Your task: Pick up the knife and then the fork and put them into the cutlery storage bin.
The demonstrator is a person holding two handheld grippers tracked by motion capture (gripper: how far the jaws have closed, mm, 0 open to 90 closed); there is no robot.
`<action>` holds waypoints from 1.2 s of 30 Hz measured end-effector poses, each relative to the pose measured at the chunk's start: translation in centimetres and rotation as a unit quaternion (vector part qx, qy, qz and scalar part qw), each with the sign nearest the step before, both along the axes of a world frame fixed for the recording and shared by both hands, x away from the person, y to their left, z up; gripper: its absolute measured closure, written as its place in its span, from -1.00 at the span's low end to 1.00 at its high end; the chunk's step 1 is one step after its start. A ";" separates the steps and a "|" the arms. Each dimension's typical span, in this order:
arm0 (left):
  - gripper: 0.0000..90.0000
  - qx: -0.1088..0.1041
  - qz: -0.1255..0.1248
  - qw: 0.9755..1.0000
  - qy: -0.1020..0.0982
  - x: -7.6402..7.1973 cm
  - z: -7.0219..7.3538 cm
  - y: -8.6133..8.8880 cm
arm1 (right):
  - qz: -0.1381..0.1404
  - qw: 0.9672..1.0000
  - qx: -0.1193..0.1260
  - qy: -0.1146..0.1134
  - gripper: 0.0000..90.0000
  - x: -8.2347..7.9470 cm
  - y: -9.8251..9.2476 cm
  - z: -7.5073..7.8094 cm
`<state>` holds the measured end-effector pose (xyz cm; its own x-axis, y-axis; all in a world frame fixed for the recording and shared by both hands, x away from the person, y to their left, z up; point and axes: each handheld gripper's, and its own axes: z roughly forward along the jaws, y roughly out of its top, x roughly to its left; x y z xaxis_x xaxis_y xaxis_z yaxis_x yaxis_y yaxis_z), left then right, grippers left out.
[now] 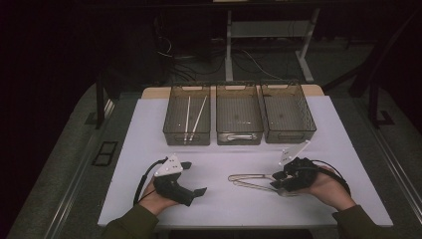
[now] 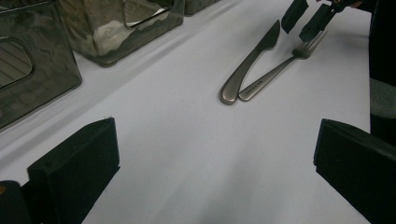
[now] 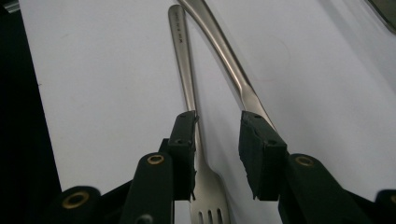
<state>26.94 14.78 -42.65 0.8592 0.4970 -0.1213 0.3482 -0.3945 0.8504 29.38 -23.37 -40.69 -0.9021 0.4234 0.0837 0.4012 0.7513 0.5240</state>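
The fork [image 3: 205, 186] and knife [image 3: 224, 51] look like brushed metal, satin more than mirror, with a soft sheen along the handles. They're lying on a smooth matt white sheet [image 1: 224, 199], paper or plastic, can't tell which. The three bins [image 1: 239, 117] at the far side are smoky see-through plastic, a bit glossy. The gripper pads [image 2: 79, 163] look like matt black foam or rubber.

3 clear bins [image 1: 239, 119] in a row, upper centre of frame. 2 white sticks [image 1: 194, 117] in the left bin. 1 fork [image 2: 275, 70] and 1 knife [image 2: 250, 65] on the bench, lower right. 2 hand-held grippers: left gripper [image 1: 191, 179], right gripper [image 1: 278, 180].
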 end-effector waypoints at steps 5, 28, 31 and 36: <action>-1.00 -0.002 -0.002 1.000 -0.002 0.0 0.0 -0.1 | 0.017 1.000 -0.011 0.001 0.50 0.4 1.3 0.0; -1.00 0.000 -0.004 1.000 -0.002 0.0 0.0 0.0 | 0.069 0.992 -0.108 0.019 0.67 0.8 4.1 -1.1; -1.00 0.000 -0.005 1.000 -0.002 0.0 0.0 0.0 | 0.076 0.990 -0.117 0.018 0.70 0.8 4.4 -1.3; -1.00 -0.001 -0.005 1.000 -0.002 0.0 0.0 -0.1 | 0.082 0.987 -0.137 0.008 0.74 0.7 4.7 -1.4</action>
<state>26.98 14.72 -42.66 0.8645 0.4885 -0.1188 0.3412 -0.3967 0.8522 30.08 -18.63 -42.07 -0.9599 0.2805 0.0006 0.2688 0.9193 0.2874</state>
